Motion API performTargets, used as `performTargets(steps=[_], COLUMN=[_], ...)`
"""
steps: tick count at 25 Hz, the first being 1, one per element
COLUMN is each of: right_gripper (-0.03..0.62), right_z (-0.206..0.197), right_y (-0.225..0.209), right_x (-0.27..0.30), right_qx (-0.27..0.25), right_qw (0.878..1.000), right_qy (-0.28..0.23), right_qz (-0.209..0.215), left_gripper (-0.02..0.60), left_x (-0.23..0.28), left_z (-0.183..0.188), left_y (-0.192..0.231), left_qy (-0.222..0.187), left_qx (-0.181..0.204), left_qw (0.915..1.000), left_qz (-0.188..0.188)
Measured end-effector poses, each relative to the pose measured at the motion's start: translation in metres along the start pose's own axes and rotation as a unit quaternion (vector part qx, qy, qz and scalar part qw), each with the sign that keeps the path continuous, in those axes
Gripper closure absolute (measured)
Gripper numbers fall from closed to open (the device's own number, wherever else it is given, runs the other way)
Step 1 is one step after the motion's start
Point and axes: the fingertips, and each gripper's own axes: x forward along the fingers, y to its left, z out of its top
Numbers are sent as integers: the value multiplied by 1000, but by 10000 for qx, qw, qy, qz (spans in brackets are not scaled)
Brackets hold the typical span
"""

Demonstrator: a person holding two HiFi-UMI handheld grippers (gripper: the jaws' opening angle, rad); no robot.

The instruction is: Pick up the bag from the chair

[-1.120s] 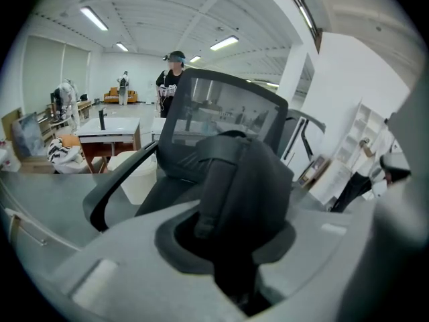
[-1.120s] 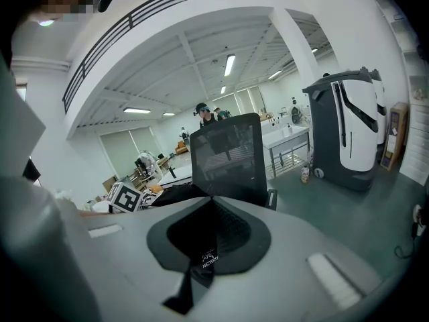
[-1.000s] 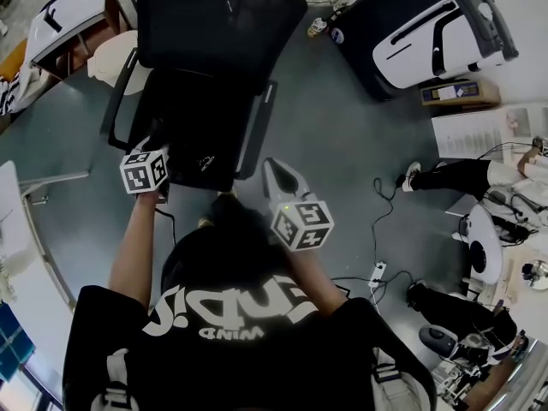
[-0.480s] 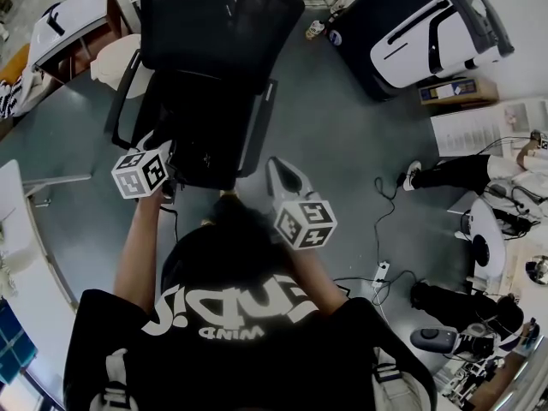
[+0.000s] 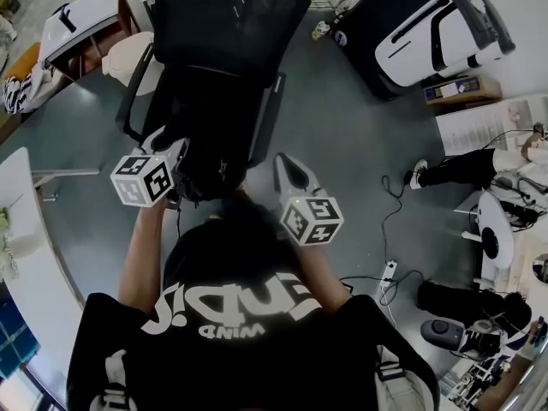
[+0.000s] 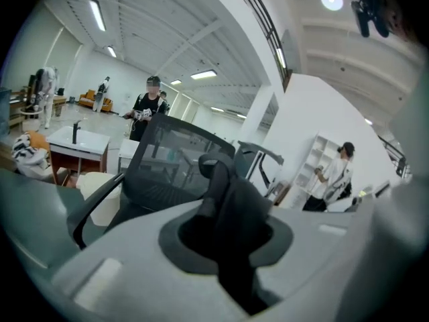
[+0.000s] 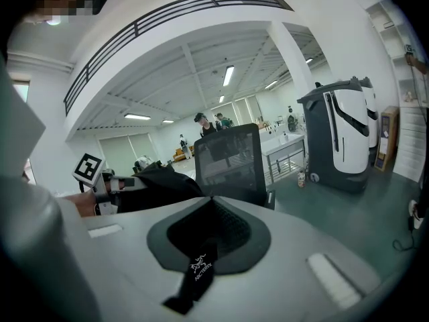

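**Head view, with both gripper views: the lift step.** Nearest the person, at 11 o'clock from the head, the left gripper (image 5: pixel 178 151) has its jaws closed on a dark handle (image 6: pixel 221 190) of the black bag (image 5: pixel 205 168). In the left gripper view this handle stands up out of the narrow gap between the jaws. At 1 o'clock, the right gripper (image 5: pixel 288 166) points past the chair's near armrest, with its jaws drawn together. A short black labelled strap (image 7: pixel 196 268) lies between them and appears to be pinched. No view shows whether this strap belongs to the bag.

The bag hangs from the left gripper over the front edge of the seat. In the right gripper view it appears at 9 o'clock, raised in front of the chair (image 5: pixel 227 24). Whether its underside is fully clear of the seat cannot be told. Beyond the chair, a black-and-white machine (image 5: pixel 428 32) stands at 2 o'clock and a desk (image 5: pixel 81 20) at 10 o'clock.

**Step in hand:** the bag is grasped and is being lifted. The next move probably calls for a firm grip on the handle and a steady pull up and toward the person, keeping the hanging bag off the armrests.
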Motion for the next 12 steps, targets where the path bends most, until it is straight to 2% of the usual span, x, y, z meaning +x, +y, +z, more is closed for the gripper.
performTargets(steps=[5, 12], right_gripper=[594, 594], right_z=[-12, -35], right_y=[17, 37], right_x=[-28, -83], right_qx=[-17, 53], right_qw=[9999, 9996], right_qy=[-100, -231], right_qz=[-62, -180], left_gripper=[518, 518], left_x=[-41, -95], left_z=[7, 8], left_y=[-37, -74], left_qy=[-183, -499], left_qx=[185, 196], left_qw=[9990, 9968], left_qz=[-359, -586])
